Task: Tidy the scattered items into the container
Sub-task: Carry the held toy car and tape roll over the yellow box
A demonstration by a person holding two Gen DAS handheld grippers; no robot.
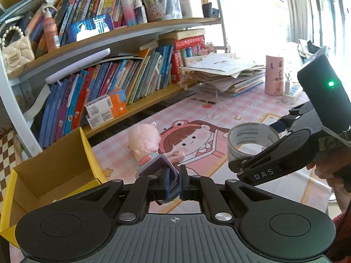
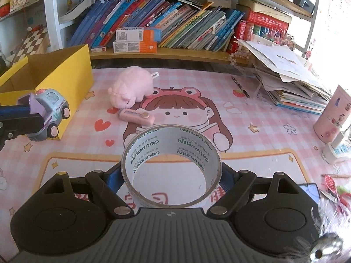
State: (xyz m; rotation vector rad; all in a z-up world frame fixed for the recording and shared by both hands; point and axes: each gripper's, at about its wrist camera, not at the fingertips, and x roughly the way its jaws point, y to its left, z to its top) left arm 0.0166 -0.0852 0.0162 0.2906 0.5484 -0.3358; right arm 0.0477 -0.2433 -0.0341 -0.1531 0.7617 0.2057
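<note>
Toy truck point(image 1: 163, 171) first, since that's the thing closest to going in. From the left wrist view we've got the left gripper point(image 1: 174, 186) clenched on its purple tipper bed, held up off the mat, with the yellow box point(image 1: 87, 153) sitting open just off to our left. Plush pig point(image 1: 143, 141) and a little pink comb-looking thing point(image 1: 175, 154) lie on the mat right behind it. Over on the right we can see the right gripper point(image 1: 235, 167) carrying the tape roll point(image 1: 252, 141).

Right wrist view: right gripper point(image 2: 171, 175) is squeezed around the tape roll point(image 2: 171, 166) from both sides, roll upright with the hole facing us, lifted above the pink desk mat point(image 2: 252, 118). Toy truck point(image 2: 47, 114) shows on the far left, hanging just beside the front wall of the yellow box point(image 2: 63, 72), not over the opening yet.

So we'd call this the carry step, both claws loaded. Next we reckon the truck needs swinging up and over the box rim before letting go, then the tape follows. Pig and comb point(image 2: 136, 116) are left for later.
</note>
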